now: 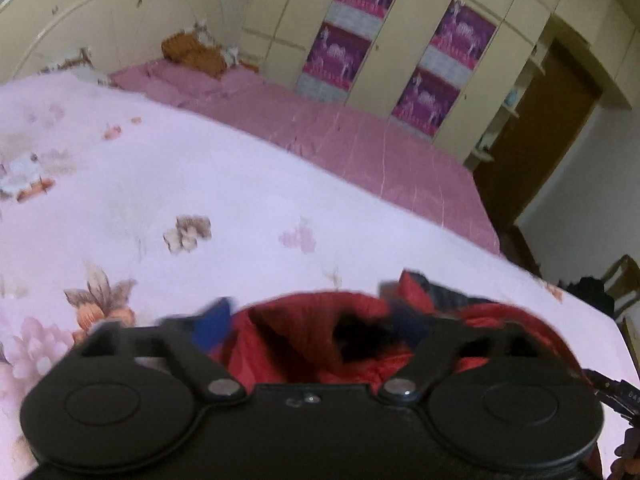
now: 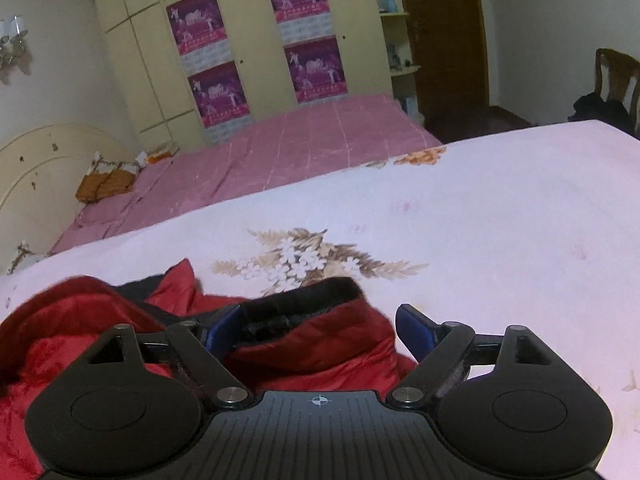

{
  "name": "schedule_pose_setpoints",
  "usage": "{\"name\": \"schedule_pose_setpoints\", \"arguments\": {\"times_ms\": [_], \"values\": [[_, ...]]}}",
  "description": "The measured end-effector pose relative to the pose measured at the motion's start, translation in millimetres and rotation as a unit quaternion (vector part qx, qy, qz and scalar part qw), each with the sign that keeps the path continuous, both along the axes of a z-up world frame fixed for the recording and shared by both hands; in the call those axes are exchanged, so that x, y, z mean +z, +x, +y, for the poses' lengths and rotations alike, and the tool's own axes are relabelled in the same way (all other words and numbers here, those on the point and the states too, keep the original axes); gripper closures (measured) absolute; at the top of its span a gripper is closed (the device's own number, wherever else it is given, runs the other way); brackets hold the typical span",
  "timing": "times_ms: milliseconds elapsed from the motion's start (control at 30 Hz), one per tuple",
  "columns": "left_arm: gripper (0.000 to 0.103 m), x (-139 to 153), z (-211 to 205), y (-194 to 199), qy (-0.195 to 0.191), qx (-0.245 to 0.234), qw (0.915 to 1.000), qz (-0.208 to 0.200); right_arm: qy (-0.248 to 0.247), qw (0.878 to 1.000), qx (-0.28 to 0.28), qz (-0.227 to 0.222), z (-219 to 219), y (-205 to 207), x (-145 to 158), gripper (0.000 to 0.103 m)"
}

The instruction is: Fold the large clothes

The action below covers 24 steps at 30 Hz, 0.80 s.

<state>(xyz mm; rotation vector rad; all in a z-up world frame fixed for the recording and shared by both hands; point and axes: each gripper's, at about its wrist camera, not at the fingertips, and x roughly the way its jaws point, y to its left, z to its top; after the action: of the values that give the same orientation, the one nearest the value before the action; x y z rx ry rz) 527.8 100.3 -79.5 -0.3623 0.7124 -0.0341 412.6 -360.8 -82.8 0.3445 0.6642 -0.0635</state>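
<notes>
A red padded jacket (image 1: 320,316) with a black lining lies bunched on the white flowered bedsheet (image 1: 208,184), right under both grippers. My left gripper (image 1: 312,322) stands open over it, with a red fold and a dark opening between its blue pads (image 1: 214,322); the pads do not press on the cloth. In the right wrist view the jacket (image 2: 332,344) shows a black-lined cuff or hem between the wide-spread jaws of my right gripper (image 2: 318,330). Its left pad (image 2: 222,330) sits beside the cloth and its right pad (image 2: 414,332) hangs over bare sheet.
Beyond the sheet (image 2: 500,220) lies a pink quilt (image 2: 304,148), with orange pillows (image 2: 108,184) by the cream headboard (image 2: 36,168). A cream wardrobe (image 2: 256,40) with purple posters stands behind. A wooden chair (image 2: 616,76) with dark clothes and a brown door (image 2: 444,40) are at the right.
</notes>
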Motion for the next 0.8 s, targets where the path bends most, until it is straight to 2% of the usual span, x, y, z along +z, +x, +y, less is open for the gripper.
{"name": "schedule_pose_setpoints", "arguments": {"times_ms": [67, 233, 333, 433, 533, 600, 633, 700, 733, 800], "values": [[0.010, 2, -2, 0, 0.016, -0.017, 0.9997, -0.006, 0.002, 1.000, 0.001, -0.002, -3, 1, -1, 0.020], [0.011, -7, -6, 1, 0.044, -0.049, 0.9978, 0.011, -0.002, 1.000, 0.011, 0.005, -10, 3, -6, 0.020], [0.018, -20, -9, 8, 0.061, -0.057, 0.9960, 0.031, -0.009, 1.000, 0.015, 0.013, -10, 6, -12, 0.020], [0.027, -32, -6, 16, 0.070, -0.041, 0.9958, 0.044, -0.014, 0.999, 0.022, 0.022, -7, 10, -19, 0.020], [0.044, -39, -3, 21, 0.067, -0.030, 0.9961, 0.048, -0.022, 0.999, 0.032, 0.032, -4, 17, -26, 0.020], [0.064, -43, -3, 22, 0.057, -0.033, 0.9965, 0.050, -0.021, 0.998, 0.038, 0.038, -3, 21, -30, 0.020], [0.068, -44, -4, 21, 0.059, -0.035, 0.9965, 0.048, -0.025, 0.998, 0.039, 0.038, -2, 21, -32, 0.021], [0.080, -46, -8, 20, 0.067, -0.052, 0.9956, 0.041, -0.026, 0.998, 0.046, 0.040, 0, 22, -34, 0.035], [0.082, -46, -9, 19, 0.070, -0.055, 0.9954, 0.036, -0.022, 0.998, 0.050, 0.043, 0, 23, -35, 0.048], [0.090, -44, -10, 17, 0.072, -0.057, 0.9955, 0.024, -0.027, 0.997, 0.052, 0.041, 2, 24, -36, 0.049]]}}
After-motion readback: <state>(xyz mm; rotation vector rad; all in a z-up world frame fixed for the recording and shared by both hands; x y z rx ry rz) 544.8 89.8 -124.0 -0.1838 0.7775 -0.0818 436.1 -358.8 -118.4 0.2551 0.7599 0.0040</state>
